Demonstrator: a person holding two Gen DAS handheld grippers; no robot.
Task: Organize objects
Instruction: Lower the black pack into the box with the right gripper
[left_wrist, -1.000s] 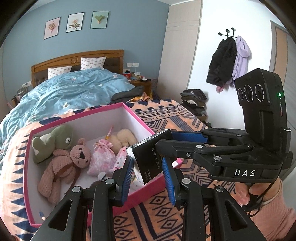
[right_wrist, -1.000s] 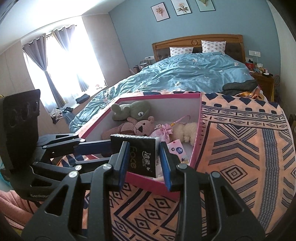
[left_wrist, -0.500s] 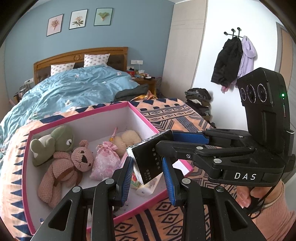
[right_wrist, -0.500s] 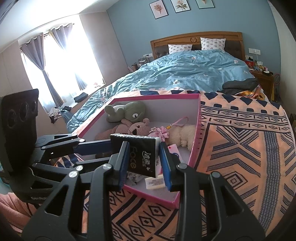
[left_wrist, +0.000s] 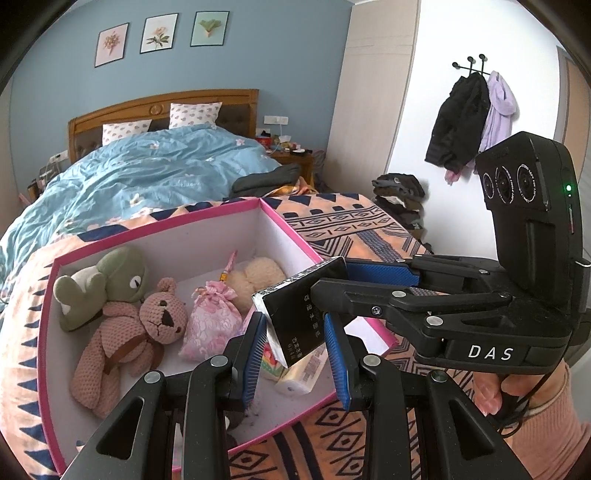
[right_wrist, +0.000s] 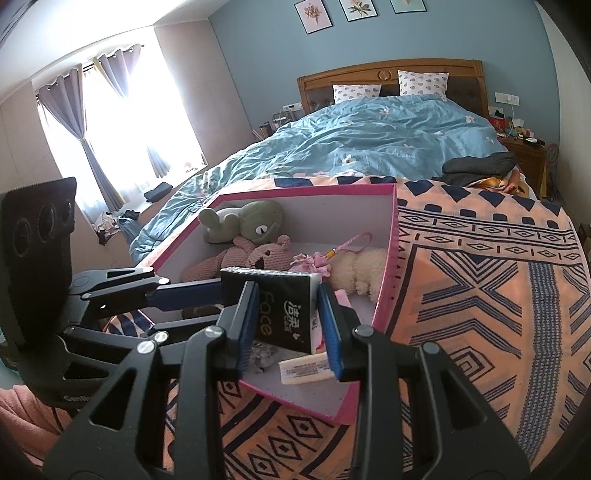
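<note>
A black tissue pack (left_wrist: 295, 317) marked "Face" (right_wrist: 284, 314) hangs above the near corner of a pink-rimmed white box (left_wrist: 284, 225) on the bed. Both grippers hold it: my left gripper (left_wrist: 295, 352) is shut on its lower end, and my right gripper (right_wrist: 288, 325) is shut on it from the side, also showing in the left wrist view (left_wrist: 332, 275). In the box lie a green frog plush (left_wrist: 110, 280), a pink knitted bear (left_wrist: 147, 328), a pink pouch (left_wrist: 210, 321), a cream plush (left_wrist: 258, 277) and a white tissue pack (right_wrist: 306, 371).
The box rests on an orange and navy patterned blanket (right_wrist: 480, 277) at the foot of a bed with a blue duvet (right_wrist: 369, 140). A dark garment (right_wrist: 476, 164) lies on the bed's right side. A nightstand (left_wrist: 295, 158) and hanging coats (left_wrist: 469, 122) stand to the right.
Both grippers have risen slightly with the tissue pack still held between them, so more of the box's near floor and the white tissue pack have come into sight.
</note>
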